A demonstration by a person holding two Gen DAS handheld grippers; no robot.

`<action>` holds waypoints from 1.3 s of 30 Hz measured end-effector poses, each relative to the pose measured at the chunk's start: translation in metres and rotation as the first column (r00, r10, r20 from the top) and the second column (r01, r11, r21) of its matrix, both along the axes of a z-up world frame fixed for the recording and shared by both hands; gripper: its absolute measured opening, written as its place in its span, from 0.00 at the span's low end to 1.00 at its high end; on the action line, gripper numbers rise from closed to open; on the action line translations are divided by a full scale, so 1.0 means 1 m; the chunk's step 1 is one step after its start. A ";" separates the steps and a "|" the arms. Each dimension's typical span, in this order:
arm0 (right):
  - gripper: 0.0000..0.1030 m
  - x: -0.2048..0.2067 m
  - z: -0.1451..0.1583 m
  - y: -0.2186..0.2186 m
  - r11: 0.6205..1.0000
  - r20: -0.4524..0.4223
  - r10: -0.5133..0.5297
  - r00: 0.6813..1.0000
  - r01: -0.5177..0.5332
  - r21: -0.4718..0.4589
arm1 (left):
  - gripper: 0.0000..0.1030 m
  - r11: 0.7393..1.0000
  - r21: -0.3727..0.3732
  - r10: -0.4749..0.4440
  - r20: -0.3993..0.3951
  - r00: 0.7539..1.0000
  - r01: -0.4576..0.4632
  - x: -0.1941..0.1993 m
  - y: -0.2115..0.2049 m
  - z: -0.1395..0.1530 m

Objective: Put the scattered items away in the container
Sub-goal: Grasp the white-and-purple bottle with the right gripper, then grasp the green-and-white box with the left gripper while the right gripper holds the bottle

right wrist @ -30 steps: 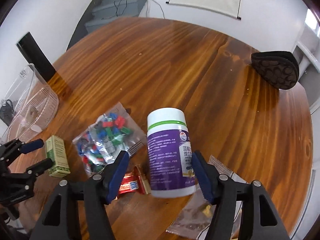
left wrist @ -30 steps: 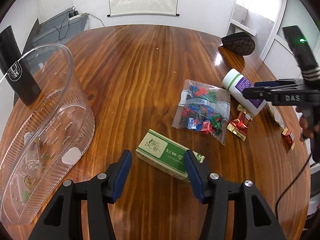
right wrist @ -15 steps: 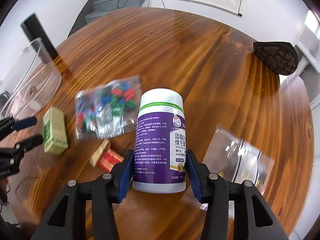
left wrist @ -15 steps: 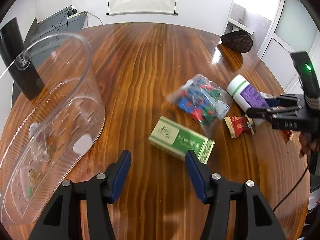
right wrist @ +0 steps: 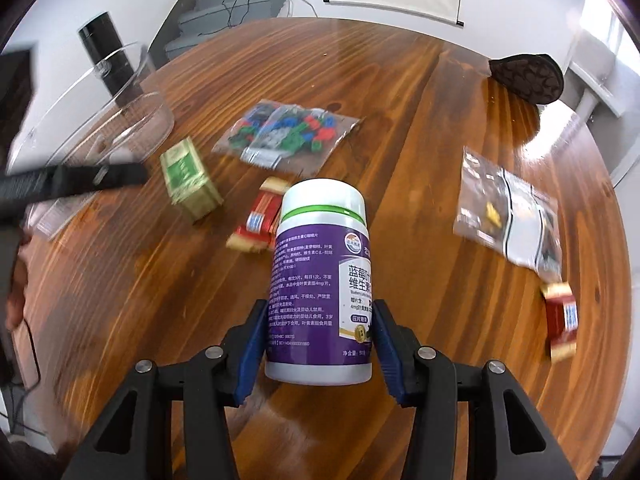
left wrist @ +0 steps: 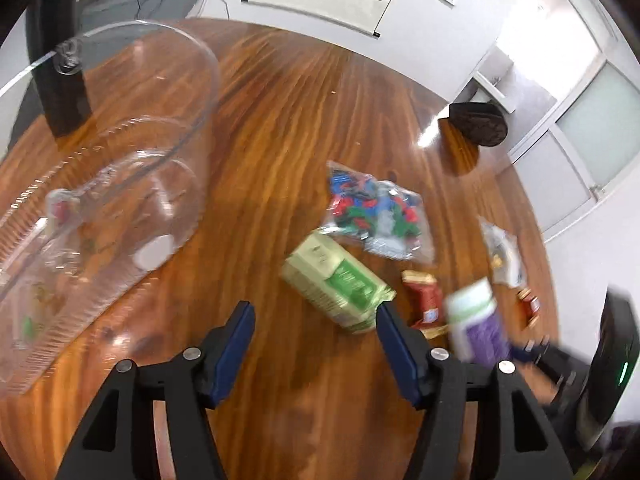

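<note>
1. Right tool: blue-padded fingers closed against the lower sides of the white plastic bottle with a green band and purple label, held upright at the near edge of the round brown wooden table.
2. Left tool: fingers spread wide, gripping nothing, hovering just short of the green and cream cardboard box.
3. Clear plastic oval container: at the table's left edge, a few small items already inside, too blurred to identify.
4. Loose on the table: clear bag of red, blue and green pieces mid-table; red and gold packet; clear zip bag of dark bits and a second red packet toward the right edge.
5. Handling note, by judgement: carry the bottle high enough to clear the container's tall wall, keep it upright, release low inside; route clear of the left tool.
</note>
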State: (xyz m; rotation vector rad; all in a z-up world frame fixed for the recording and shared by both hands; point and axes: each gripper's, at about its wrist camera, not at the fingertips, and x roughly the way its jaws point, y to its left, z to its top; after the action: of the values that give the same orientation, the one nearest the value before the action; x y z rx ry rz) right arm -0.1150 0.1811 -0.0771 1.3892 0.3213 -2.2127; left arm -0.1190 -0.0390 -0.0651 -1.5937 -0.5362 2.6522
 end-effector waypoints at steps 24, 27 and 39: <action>0.50 0.026 0.003 0.009 0.996 -0.014 -0.063 0.998 0.062 -0.059 | 0.62 0.994 -0.094 0.062 0.060 0.996 -0.056 -0.020 0.015 -0.014; 0.50 0.031 0.004 0.006 0.996 -0.005 -0.052 0.999 0.052 -0.070 | 0.60 0.992 -0.116 0.056 0.061 0.997 -0.049 -0.015 0.011 -0.012; 0.50 0.037 0.014 0.013 0.990 -0.023 -0.070 0.997 0.067 -0.128 | 0.55 0.991 0.025 0.121 0.189 0.974 -0.128 -0.030 0.012 -0.016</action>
State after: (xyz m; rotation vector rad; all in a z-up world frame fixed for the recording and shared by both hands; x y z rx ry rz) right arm -0.0781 0.1939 -0.0627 1.3209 0.1408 -2.2670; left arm -0.1492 -0.0267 -0.0812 -1.8705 -0.7090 2.5740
